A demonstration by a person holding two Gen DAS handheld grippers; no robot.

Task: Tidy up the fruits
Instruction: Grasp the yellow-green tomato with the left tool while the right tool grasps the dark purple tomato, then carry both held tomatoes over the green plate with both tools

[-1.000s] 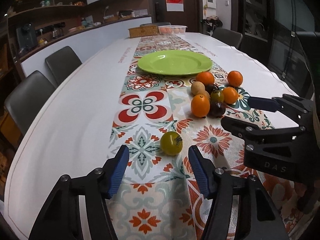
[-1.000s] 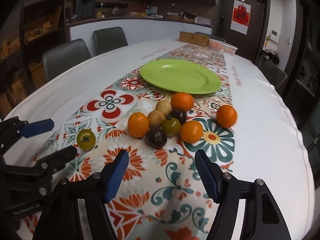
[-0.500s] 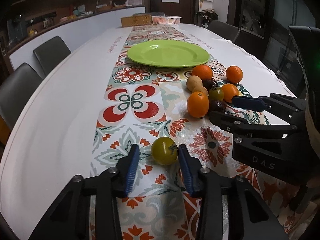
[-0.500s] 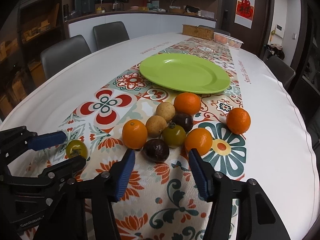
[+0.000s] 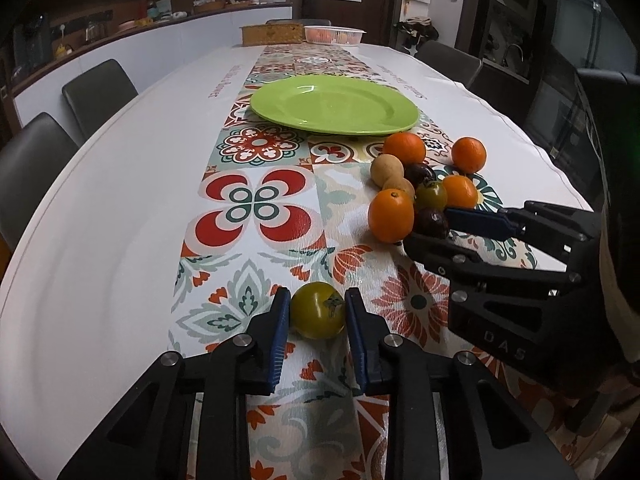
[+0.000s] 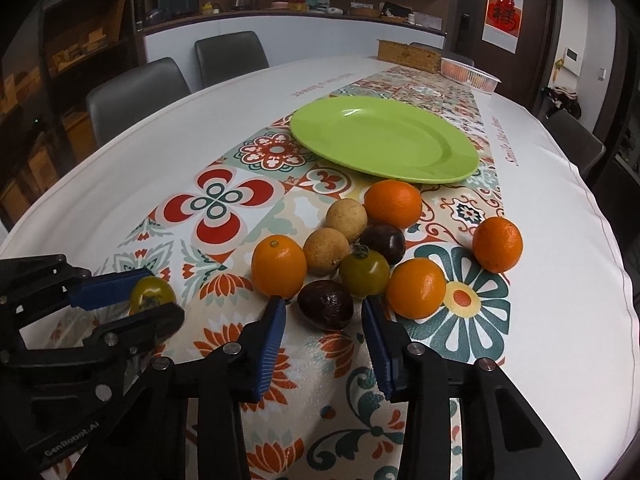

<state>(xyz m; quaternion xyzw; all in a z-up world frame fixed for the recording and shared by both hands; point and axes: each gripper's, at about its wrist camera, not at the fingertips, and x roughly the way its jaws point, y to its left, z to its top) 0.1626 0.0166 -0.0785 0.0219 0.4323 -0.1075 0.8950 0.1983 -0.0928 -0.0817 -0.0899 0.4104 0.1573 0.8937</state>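
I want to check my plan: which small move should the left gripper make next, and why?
Probably lift the round green tomato off the patterned cloth: the left gripper fingers already press both its sides, and the green plate holds nothing.

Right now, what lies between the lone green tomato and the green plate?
Only bare patterned cloth separates the green tomato from the green plate, seen in the left wrist view.

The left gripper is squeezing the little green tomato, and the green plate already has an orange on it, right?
Not quite. The green plate has nothing on it; in the right wrist view every orange lies on the patterned runner in front of it. The rest is right: the left gripper has its pads against the little green tomato.
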